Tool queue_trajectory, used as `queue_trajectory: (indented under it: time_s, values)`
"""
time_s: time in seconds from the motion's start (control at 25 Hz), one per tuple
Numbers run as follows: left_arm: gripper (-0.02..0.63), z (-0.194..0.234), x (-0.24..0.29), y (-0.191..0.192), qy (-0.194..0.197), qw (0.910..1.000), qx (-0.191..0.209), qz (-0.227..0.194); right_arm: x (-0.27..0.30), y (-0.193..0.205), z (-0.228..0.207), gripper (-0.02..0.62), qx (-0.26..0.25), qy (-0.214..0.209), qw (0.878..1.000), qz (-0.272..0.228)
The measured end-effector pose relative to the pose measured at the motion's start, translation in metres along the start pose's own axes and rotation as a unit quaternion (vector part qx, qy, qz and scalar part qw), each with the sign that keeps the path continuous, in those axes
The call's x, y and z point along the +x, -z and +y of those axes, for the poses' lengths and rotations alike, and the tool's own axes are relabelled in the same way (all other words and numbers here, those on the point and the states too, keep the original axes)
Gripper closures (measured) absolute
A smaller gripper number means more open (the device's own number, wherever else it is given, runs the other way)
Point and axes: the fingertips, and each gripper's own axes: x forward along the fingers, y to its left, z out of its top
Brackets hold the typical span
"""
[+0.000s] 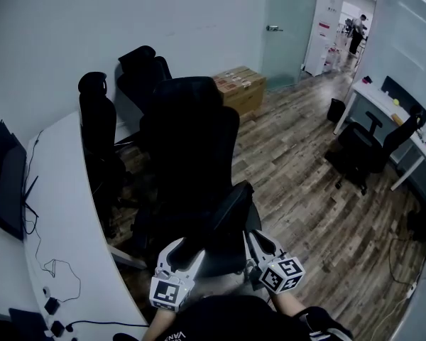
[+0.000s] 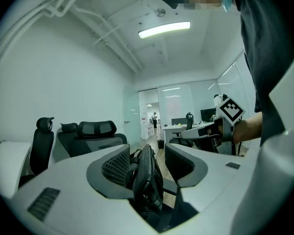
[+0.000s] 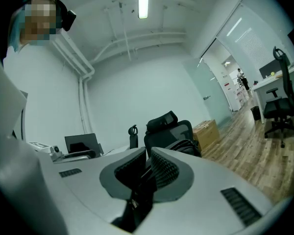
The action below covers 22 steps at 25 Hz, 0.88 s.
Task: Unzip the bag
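Note:
A black bag (image 1: 192, 155) sits on a black office chair (image 1: 231, 208) right in front of me; in the dim head view its zip cannot be made out. My left gripper (image 1: 186, 251) is at the bag's lower left. In the left gripper view its jaws (image 2: 146, 161) stand apart, with a black edge of the bag (image 2: 147, 175) between them and a gap on the right side. My right gripper (image 1: 263, 244) is at the bag's lower right. Its jaws (image 3: 148, 163) are nearly together, shut on a thin black tab of the bag (image 3: 139, 199).
A curved white desk (image 1: 64, 212) with dark monitors (image 1: 7, 180) and cables runs along the left. Two black chairs (image 1: 99, 119) and a cardboard box (image 1: 240, 87) stand behind the bag. At the right is a white desk (image 1: 380, 98) with a chair (image 1: 366, 151). Wooden floor lies between.

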Motion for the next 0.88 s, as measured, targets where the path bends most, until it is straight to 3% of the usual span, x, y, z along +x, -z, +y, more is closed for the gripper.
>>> queue_trajectory:
  time_s: [0.36, 0.88]
  values:
    - [0.545, 0.007, -0.029, -0.001, -0.008, 0.9999, -0.008, -0.011, -0.012, 0.011, 0.022, 0.546, -0.029, 0.005, 0.999, 0.014]
    - [0.586, 0.014, -0.047, 0.004, -0.01, 0.9999, -0.005, -0.001, -0.007, 0.015, 0.043, 0.551, -0.048, 0.006, 0.999, 0.019]
